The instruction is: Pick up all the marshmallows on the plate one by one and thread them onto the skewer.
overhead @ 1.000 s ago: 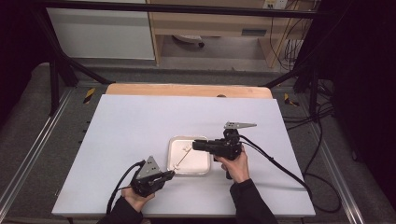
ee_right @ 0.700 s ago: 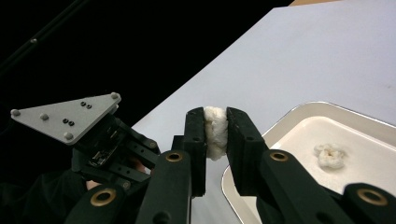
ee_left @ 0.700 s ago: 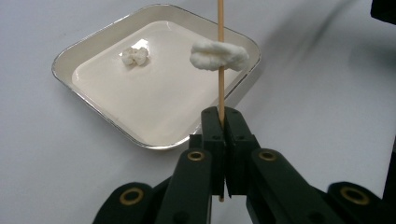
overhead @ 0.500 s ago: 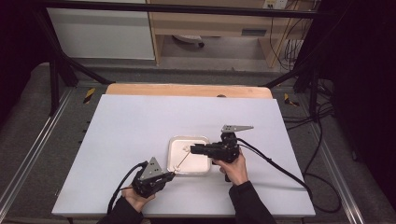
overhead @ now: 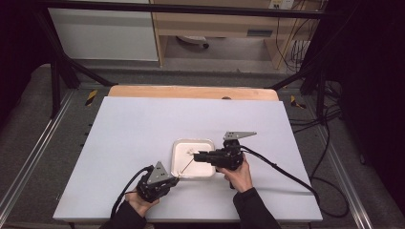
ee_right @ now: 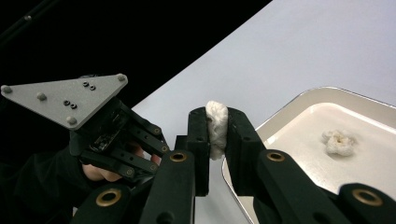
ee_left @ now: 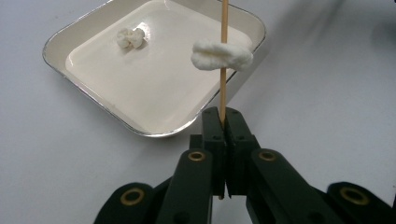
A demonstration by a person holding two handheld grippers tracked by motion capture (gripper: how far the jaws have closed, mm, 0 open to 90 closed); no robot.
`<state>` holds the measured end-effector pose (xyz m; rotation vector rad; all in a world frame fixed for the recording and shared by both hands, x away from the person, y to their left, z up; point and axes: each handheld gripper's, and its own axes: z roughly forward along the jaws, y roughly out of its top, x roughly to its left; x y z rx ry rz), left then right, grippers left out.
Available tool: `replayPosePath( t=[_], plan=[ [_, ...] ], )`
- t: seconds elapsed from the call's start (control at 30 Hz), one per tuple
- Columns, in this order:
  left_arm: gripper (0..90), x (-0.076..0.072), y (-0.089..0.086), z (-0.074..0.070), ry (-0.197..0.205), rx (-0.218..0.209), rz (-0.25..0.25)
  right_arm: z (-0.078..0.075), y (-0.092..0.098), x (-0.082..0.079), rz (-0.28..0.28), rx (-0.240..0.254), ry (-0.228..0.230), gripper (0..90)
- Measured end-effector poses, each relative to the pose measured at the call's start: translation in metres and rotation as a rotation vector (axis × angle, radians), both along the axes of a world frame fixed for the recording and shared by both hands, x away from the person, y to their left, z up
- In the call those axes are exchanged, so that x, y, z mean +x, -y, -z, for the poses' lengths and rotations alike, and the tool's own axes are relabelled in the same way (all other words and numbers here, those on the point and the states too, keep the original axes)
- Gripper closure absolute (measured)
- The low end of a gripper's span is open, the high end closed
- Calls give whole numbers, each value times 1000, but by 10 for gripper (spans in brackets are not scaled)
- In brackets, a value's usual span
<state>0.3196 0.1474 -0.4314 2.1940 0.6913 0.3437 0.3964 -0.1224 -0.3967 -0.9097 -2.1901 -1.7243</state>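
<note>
L gripper [ee_left: 223,122] is clamped on a wooden skewer [ee_left: 223,56] with a white puffy piece [ee_left: 222,54] threaded on it. R gripper [ee_right: 215,122] pinches another white piece [ee_right: 216,127] (same stuff). Both meet over a white tray [overhead: 179,151] near the tabletop's front edge, with one more lump [ee_left: 130,38] inside.

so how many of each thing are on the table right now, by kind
white puffy pieces: 2, one on the skewer, one loose in the tray
wooden skewer: 1
white tray: 1
grippers: 2, left gripper, right gripper
total: 6
</note>
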Motion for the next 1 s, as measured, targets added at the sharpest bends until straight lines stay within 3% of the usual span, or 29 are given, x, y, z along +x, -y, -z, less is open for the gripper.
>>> replayPosePath(
  t=[0.57, 0.9, 1.0],
  plan=[
    [890, -3, 4, 0, 23, 46, 16, 5, -2, -5, -35, -20, 5, 818],
    [891, -5, 7, 2, 40, 98, 24, 14, -1, -6, -42, -43, -16, 821],
    [890, -2, 7, 3, 14, 71, 34, 15, 0, -6, -39, -51, -12, 813]
  ],
)
